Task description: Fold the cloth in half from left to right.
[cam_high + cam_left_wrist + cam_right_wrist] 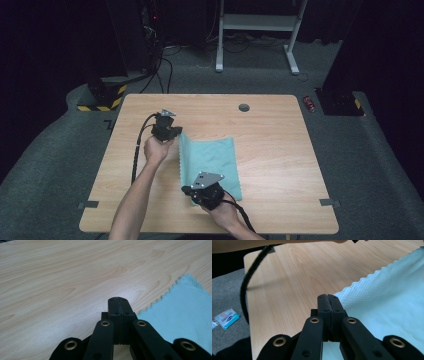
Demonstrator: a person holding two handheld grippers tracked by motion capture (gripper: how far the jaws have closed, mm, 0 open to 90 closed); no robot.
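Note:
A light teal cloth (pixel 215 160) with a zigzag edge lies on the wooden table (pixel 280 150), and its left edge looks raised. My left gripper (pixel 178 134) is at the cloth's far left corner, jaws pressed together; in the left gripper view the cloth (pixel 185 310) runs in under the gripper (pixel 117 300). At the near left corner my right gripper (pixel 186 191) is also shut. In the right gripper view the cloth (pixel 392 297) meets the tip of that gripper (pixel 328 297).
A grey grommet (pixel 244 107) sits near the table's far edge. On the floor are a red can (pixel 310 103), a white desk frame (pixel 260 22) and a small packet (pixel 227 318). The left gripper's cable (pixel 249 275) trails over the table's left side.

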